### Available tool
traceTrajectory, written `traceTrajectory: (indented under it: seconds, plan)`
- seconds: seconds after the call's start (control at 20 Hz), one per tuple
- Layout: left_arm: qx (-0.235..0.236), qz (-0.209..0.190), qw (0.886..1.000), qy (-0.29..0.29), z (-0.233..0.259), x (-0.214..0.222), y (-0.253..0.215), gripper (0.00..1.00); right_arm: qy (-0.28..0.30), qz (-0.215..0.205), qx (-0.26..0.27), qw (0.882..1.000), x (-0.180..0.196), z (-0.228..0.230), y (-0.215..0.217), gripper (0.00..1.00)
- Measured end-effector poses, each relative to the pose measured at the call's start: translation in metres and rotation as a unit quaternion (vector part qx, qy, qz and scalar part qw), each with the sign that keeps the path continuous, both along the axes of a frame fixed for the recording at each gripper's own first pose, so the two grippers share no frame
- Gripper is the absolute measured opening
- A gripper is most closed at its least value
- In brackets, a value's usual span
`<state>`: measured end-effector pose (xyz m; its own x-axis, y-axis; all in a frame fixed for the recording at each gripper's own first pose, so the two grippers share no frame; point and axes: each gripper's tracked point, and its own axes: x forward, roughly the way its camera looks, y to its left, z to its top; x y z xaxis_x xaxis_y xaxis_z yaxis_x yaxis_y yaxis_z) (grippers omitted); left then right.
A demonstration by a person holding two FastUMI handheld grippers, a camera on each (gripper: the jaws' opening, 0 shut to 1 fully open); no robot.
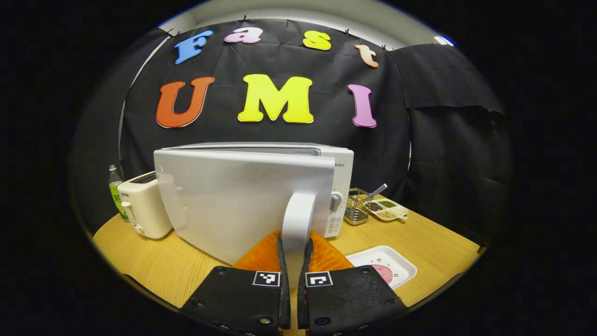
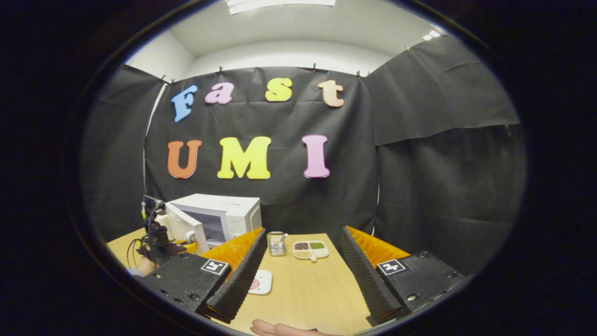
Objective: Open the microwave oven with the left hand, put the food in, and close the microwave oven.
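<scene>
The left gripper (image 1: 295, 245) is pinching the white handle (image 1: 298, 219) of the microwave oven door (image 1: 233, 200), both fingers pressing on it from either side, and the door is standing swung partly open, its pale face turned toward the left gripper view. Behind it the microwave oven (image 1: 338, 186) is sitting on the wooden table (image 1: 177, 270), its control panel with a knob (image 1: 335, 201) showing just past the door's edge. In the right gripper view the microwave oven (image 2: 224, 212) is standing far left with its door (image 2: 186, 228) ajar, the left gripper (image 2: 156, 242) at the handle. The right gripper (image 2: 303, 275) is hovering above the table with its fingers spread wide and gripping nothing. The food (image 1: 385, 273), a pinkish round slice, is lying on a white tray (image 1: 401, 261) on the table, in front of the oven and to its right; the same tray (image 2: 261, 282) is showing beside the right gripper's left finger. A white toaster (image 1: 142, 210) and a green-labelled bottle (image 1: 115, 191) are standing left of the oven, a wire basket (image 1: 357, 205) and a divided dish (image 1: 389, 210) of grains right of it. A hand (image 2: 280, 329) is showing at the bottom edge of the right gripper view.
</scene>
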<state>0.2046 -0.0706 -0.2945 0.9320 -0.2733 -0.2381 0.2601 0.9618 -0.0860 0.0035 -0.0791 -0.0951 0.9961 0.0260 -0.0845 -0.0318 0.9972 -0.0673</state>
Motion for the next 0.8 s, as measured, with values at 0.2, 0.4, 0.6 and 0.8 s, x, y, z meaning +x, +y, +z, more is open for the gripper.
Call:
traceTrajectory:
  seconds: [0.2, 0.4, 0.6, 0.8]
  plan:
    - [0.018, 0.013, 1.0, -0.004, 0.001, -0.035, 0.038, 0.08, 0.001, 0.005, 0.0, 1.0, -0.004, -0.001, 0.009, 1.0]
    - [0.037, 0.041, 0.998, -0.012, 0.001, -0.073, 0.092, 0.18, 0.002, 0.015, -0.004, 1.0, -0.012, -0.004, 0.021, 1.0]
    - [0.052, 0.087, 0.995, -0.004, -0.003, -0.123, 0.158, 0.31, 0.008, 0.025, -0.012, 1.0, -0.013, -0.011, 0.034, 1.0]
    - [0.013, 0.134, 0.99, -0.027, 0.022, -0.163, 0.199, 0.94, 0.03, 0.03, -0.014, 0.999, 0.0, -0.025, 0.043, 1.0]
